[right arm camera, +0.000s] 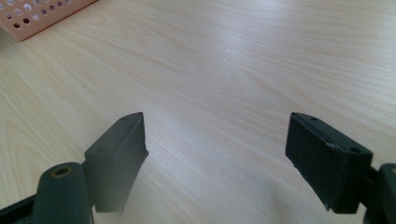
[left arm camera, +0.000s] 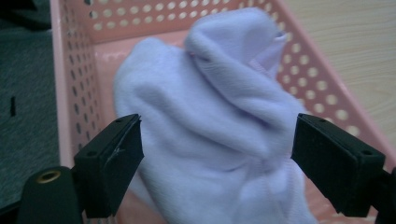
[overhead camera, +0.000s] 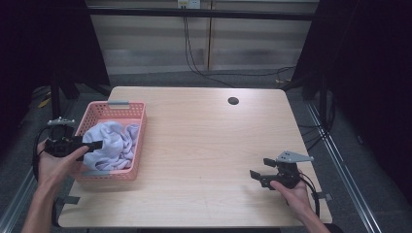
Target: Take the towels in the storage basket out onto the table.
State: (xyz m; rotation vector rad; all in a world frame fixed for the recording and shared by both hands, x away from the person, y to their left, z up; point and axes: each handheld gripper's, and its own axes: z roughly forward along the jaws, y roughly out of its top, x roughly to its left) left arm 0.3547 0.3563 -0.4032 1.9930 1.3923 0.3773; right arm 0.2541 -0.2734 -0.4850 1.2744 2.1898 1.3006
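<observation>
A person is sitting at a pale wooden bench (overhead camera: 204,141) with rounded corners, holding a black two-jaw claw in each hand. A pink perforated plastic basket (overhead camera: 138,145) is standing near the bench's left edge, and a crumpled pale lilac knitted cloth (overhead camera: 114,141) is lying bunched inside it, rising a little above the rim.

The left claw (overhead camera: 92,144) is reaching in over the basket's left wall, with its jaws pointing toward the cloth. In the left gripper view, that left claw (left arm camera: 217,154) is standing with its jaws spread wide, one on either side of a raised fold of the lilac cloth (left arm camera: 210,107); whether the jaws are touching the fabric cannot be told. The basket's pink walls (left arm camera: 308,70) are showing around the cloth.

The right claw (overhead camera: 262,169) is sitting low over the bench near its front right corner, well apart from the basket. In the right gripper view, the right claw (right arm camera: 215,144) is gaping wide over bare wood (right arm camera: 224,74), holding nothing, with a corner of the pink basket (right arm camera: 32,16) showing far off at the top left.

A small dark round hole (overhead camera: 233,101) is sitting in the benchtop near the far edge.
</observation>
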